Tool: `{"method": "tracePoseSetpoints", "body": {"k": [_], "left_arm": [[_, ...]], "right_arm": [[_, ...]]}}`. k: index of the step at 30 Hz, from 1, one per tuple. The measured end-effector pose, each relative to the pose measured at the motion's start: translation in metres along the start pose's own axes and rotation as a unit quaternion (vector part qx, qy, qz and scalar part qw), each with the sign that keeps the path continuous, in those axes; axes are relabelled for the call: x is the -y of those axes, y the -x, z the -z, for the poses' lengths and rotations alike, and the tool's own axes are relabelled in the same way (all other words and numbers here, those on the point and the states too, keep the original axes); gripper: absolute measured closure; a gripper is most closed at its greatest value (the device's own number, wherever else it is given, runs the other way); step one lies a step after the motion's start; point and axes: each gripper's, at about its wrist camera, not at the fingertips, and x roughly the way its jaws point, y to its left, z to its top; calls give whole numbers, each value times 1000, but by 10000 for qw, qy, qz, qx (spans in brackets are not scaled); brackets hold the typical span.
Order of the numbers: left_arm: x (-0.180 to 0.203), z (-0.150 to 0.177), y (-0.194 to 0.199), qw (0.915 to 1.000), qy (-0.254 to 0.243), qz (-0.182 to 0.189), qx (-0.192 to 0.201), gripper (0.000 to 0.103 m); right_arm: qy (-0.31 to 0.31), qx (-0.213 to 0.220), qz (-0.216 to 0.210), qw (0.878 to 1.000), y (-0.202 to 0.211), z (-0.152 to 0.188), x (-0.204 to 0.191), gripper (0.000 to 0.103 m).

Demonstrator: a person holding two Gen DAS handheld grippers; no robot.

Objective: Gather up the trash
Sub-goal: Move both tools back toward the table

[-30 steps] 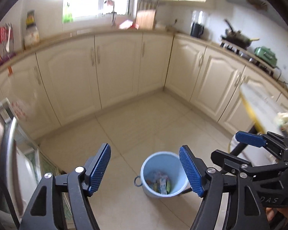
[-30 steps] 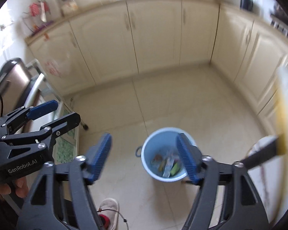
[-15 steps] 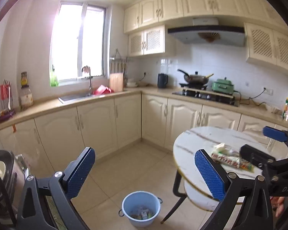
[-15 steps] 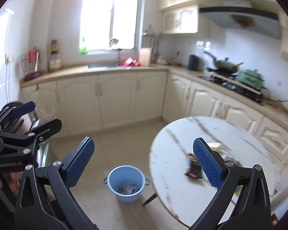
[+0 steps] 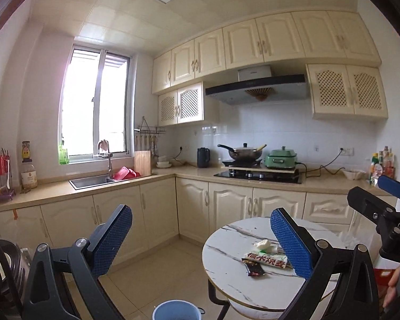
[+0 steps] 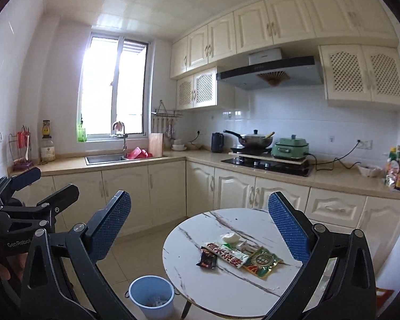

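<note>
Trash lies on a round white marble table point(image 6: 213, 280): a dark wrapper point(image 6: 207, 258), a white packet with red characters point(image 6: 228, 254), a green-gold packet point(image 6: 262, 261) and a crumpled tissue point(image 6: 230, 237). My right gripper point(image 6: 199, 196) hangs open and empty, in the air short of the table. Left of it my left gripper point(image 5: 200, 210) is open and empty too, pointing level at the table point(image 5: 226, 242), where the dark wrapper point(image 5: 253, 266) and white packet point(image 5: 268, 258) show. A blue bin point(image 6: 152, 310) with some trash inside stands on the floor by the table's left edge.
Cream cabinets and a counter run along the far walls, with a sink point(image 6: 105, 158), a stove with a wok point(image 6: 254, 140), a green pot point(image 6: 292, 145) and bottles point(image 6: 398, 168) at the right. A dark appliance point(image 5: 2, 261) stands at the far left. Tiled floor lies between me and the cabinets.
Both grippers have risen and tilted up from looking down into the blue bin to facing the kitchen. Their jaws spread wider. The table with its trash came into view.
</note>
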Motion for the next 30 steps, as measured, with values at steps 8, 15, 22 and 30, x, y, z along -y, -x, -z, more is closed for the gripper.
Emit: {"method": "tracePoseSetpoints", "body": {"k": [8,15,22,30], "left_arm": [[8,20,-7,9999,-24,96,36,1],[18,18,-48,9994,-156,162,-270,1],[27,21,-120,9937,-186,394,-1028,1],[56,31,-246,9717,-196,563,-2285,1]], "right_arm": [[-148,85,227,9996,6,1,27,0],[-324,-109,436,9985,-9,15,55,0],[-569,-581,778,9936,-48,42,95,0],[-948,-1640,1115,9755,-123,108,152,0]]}}
